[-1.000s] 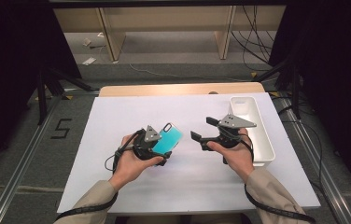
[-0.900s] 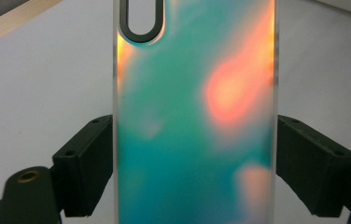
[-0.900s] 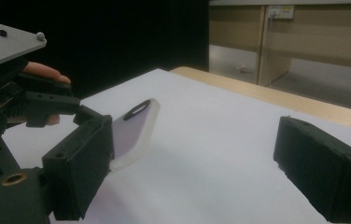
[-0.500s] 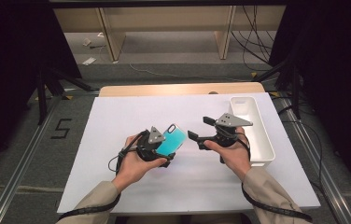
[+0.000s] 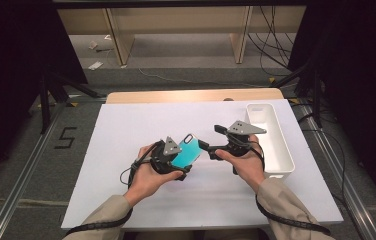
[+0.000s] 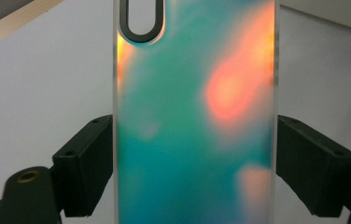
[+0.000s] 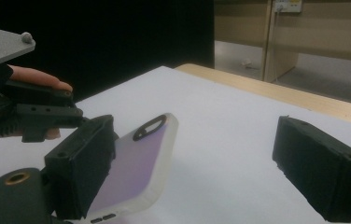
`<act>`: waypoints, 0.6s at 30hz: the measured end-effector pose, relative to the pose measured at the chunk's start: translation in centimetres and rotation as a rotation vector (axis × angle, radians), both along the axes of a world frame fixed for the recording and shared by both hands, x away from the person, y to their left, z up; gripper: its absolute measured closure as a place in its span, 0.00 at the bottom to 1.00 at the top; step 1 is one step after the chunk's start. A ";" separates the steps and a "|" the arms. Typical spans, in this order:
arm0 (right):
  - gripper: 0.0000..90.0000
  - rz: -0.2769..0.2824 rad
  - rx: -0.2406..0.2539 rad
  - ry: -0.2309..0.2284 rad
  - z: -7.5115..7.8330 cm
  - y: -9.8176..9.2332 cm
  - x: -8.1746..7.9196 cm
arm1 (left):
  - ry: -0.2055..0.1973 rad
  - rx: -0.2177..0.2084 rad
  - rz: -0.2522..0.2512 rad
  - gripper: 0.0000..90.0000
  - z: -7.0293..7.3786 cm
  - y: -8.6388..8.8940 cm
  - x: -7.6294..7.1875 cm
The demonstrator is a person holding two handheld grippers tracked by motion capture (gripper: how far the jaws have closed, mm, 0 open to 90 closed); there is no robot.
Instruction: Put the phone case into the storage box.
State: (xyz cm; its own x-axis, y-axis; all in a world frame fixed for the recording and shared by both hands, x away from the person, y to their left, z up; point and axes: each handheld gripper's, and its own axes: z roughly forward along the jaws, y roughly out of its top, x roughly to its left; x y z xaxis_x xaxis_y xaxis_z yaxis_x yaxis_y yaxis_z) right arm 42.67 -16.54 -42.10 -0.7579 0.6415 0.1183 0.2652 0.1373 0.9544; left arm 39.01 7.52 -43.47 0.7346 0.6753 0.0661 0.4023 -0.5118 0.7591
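Note:
A phone case (image 5: 192,148) with a teal, iridescent back and a camera cutout is held above the white table. My left gripper (image 5: 181,159) is shut on it. In the left gripper view both black pads press on the long edges of the case (image 6: 192,116), so the left gripper (image 6: 194,161) grips it across its width. My right gripper (image 5: 211,140) faces the case from the right with its jaws wide apart. In the right gripper view the case (image 7: 141,158) lies tilted just beyond the left jaw, touching neither pad of the right gripper (image 7: 201,170). The left gripper (image 7: 38,112) shows behind it.
A white rectangular bin (image 5: 272,150) stands at the right side of the white sheet (image 5: 126,125) that covers the table. A wooden edge (image 5: 176,95) runs along the far side. Dark floor, shelving legs and cables lie beyond.
The two hands have drawn slightly closer together. The case in the left gripper has shifted a little right, and the right gripper's jaws now stand by its end.

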 end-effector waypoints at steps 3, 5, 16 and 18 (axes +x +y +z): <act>0.16 -0.001 0.001 0.003 0.0 0.1 0.1 | 0.000 -0.002 -0.002 0.19 0.0 -0.2 0.0; 0.16 -0.001 0.003 0.006 -0.1 0.1 0.2 | -0.002 -0.002 -0.005 0.19 -0.1 -0.3 -0.1; 0.16 0.003 0.001 0.019 -0.3 0.8 0.5 | -0.010 -0.006 -0.014 0.19 -0.1 -0.8 -0.3; 0.17 0.004 0.002 0.022 -0.3 0.9 0.5 | -0.011 -0.007 -0.014 0.19 -0.1 -0.9 -0.3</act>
State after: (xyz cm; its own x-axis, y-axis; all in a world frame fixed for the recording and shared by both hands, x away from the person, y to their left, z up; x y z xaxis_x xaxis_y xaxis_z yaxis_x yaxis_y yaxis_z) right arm 43.18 -15.62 -42.41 -0.7575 0.6385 0.1364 0.2860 0.1367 0.9484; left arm 38.67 6.66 -43.53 0.7430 0.6657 0.0696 0.3869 -0.5120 0.7670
